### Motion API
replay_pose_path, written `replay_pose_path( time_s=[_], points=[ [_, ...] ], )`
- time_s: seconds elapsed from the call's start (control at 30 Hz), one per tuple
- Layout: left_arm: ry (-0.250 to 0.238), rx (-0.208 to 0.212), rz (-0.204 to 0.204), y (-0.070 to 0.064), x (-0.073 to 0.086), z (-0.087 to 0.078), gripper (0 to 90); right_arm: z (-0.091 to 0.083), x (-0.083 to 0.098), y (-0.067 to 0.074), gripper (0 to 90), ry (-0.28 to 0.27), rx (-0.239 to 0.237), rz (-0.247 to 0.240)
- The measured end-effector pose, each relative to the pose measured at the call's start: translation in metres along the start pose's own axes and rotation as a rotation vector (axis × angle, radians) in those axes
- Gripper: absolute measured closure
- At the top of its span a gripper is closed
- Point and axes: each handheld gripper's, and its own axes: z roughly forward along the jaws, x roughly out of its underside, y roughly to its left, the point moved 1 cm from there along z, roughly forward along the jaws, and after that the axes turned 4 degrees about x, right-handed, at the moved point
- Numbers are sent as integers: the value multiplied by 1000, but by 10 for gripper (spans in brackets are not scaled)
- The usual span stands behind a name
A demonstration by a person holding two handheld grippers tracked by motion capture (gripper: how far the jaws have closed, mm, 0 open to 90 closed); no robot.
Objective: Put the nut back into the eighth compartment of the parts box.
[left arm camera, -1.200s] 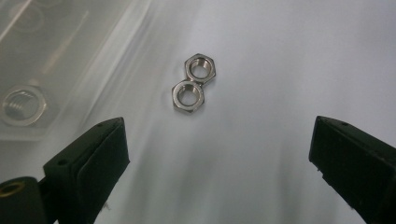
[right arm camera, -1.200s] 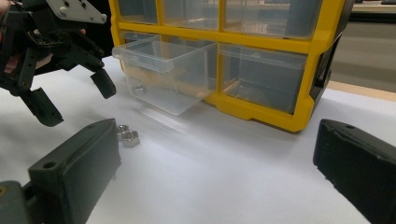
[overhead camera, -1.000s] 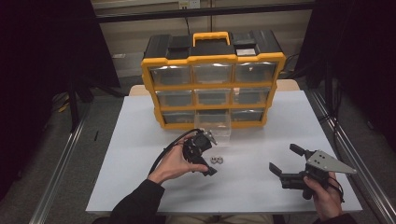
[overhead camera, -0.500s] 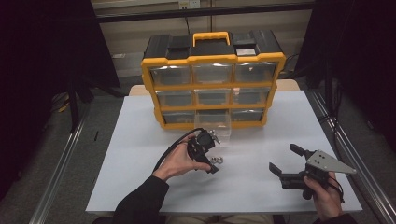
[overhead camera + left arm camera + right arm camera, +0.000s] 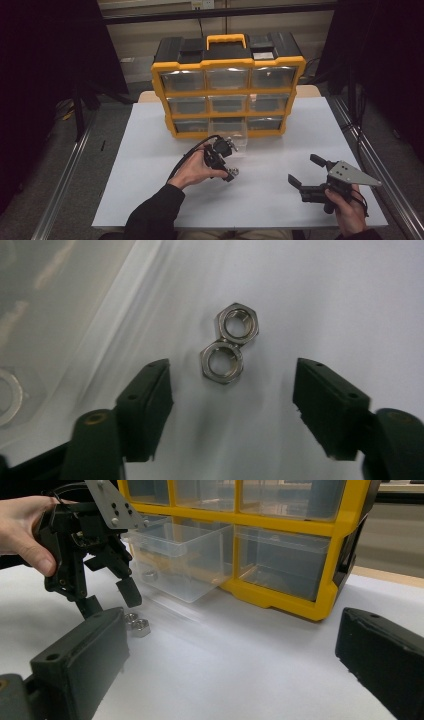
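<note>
In the high view, the person's left forearm reaches in from the bottom over the white table [image 5: 150, 150], and the left hand [image 5: 196, 170] holds the left gripper [image 5: 231, 174] pointing down at the table just in front of the yellow organiser [image 5: 227, 85]. The right hand [image 5: 345, 210] holds the right gripper [image 5: 300, 172] low near the table's right front corner, jaws pointing left and standing apart with nothing between them. The organiser has a black top, a yellow handle and three rows of clear drawers; the middle drawer of the bottom row, the pulled-out drawer [image 5: 231, 135], juts forward. No writing can be read on it.

In the left gripper view, two steel hex nuts [image 5: 227, 345] lie flat on the white table, touching each other edge to edge, one beyond the other. The black jaws stand on either side of them and clear of them; they have just been closing in, but neither pad touches a nut yet. At the left edge the clear wall of the drawer shows, with a ring-shaped metal part [image 5: 7, 397] blurred behind it.

In the right gripper view, its own jaws rise wide apart and empty. Beyond them the left gripper hangs tips-down over the nuts, just in front of the pulled-out drawer, which holds a small metal piece.
</note>
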Motion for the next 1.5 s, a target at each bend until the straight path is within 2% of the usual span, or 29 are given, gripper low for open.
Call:
replay_pose_path(
  time_s=[0.03, 0.07, 0.17, 0.27, 0.4, 0.5, 0.53, 0.6, 0.63, 0.67, 0.7, 0.8, 0.83, 0.87, 0.93, 0.97, 1.0, 1.03, 1.13, 1.17, 1.2, 1.23, 1.3, 1.33, 1.37, 1.4, 1.43, 1.47, 1.5],
  points=[
    [6, -3, 13, 1, -1, 0, 364, 0, 0, 0, 7, 2, -1, 5],
    [-8, -10, -10, -2, -1, 2, 380, 0, 0, 0, 7, 1, 1, 3],
    [19, 0, 37, 0, -5, 2, 430, 0, 0, 0, 7, 1, -1, 1],
    [28, -14, 7, -1, -6, 5, 458, 0, 0, 0, 7, 0, 2, 2],
    [52, -15, 44, 3, -7, 4, 494, -1, 0, 0, 7, 4, -1, 1],
    [21, -26, -11, 0, -6, 9, 516, -1, 0, 0, 7, 0, 3, 1],
    [43, -23, 16, 3, -6, 7, 523, -1, 0, 0, 7, 0, 3, 3],
    [45, -19, 33, 4, -6, 6, 535, -1, 0, 0, 7, 2, 2, 3],
    [47, -16, 25, 4, -6, 6, 539, -1, 0, 0, 7, 2, 1, 2],
    [35, -27, -2, 2, -6, 7, 555, -1, 0, 0, 7, 3, -1, 1],
    [35, -27, -2, 2, -6, 7, 556, -1, 0, 0, 7, 2, 2, 1],
    [72, -40, 50, 5, -8, 6, 570, -1, 0, 0, 7, 1, 3, 0],
    [51, -48, 8, 3, -7, 8, 574, -1, 0, 0, 7, 4, 0, 1],
    [46, -50, 0, 3, -8, 8, 588, -1, 0, 0, 7, 3, 1, 0],
    [53, -43, 14, 4, -8, 7, 608, -1, 0, 0, 7, 4, 1, 0],
    [71, -41, 39, 6, -9, 6, 608, -1, 0, 0, 7, 2, 1, 0],
    [77, -53, 24, 6, -9, 6, 609, -1, 0, 0, 7, 2, 3, 1],
    [47, -58, -5, 3, -9, 9, 609, -1, 0, 0, 7, 1, 2, 2],
    [68, -49, 1, 4, -10, 7, 626, -1, 0, 0, 7, 4, 0, 0],
    [131, -67, 70, 9, -11, 4, 626, -1, 0, 0, 7, 4, 0, 1],
    [86, -57, 23, 4, -11, 7, 627, -1, 0, 0, 7, 3, 0, 1],
    [94, -53, 18, 4, -12, 7, 627, -1, 0, 0, 7, 3, 1, 0],
    [112, -57, 57, 6, -13, 6, 636, 0, 0, 0, 7, 3, -1, -1],
    [108, -55, 30, 4, -13, 6, 636, 0, 0, 0, 7, 3, -1, -1],
    [115, -70, 45, 5, -13, 7, 641, 0, 0, 0, 7, 3, 0, -1],
    [89, -61, 16, 2, -13, 8, 641, 0, 0, 0, 7, 3, 0, -1],
    [104, -69, 39, 3, -13, 8, 655, 0, 0, 0, 7, 3, 0, -1],
    [75, -73, 13, 1, -12, 10, 655, 0, 0, 0, 7, 3, 0, -1],
    [82, -73, 22, 1, -12, 9, 677, 0, 0, 0, 7, 3, 0, -1]
  ],
)
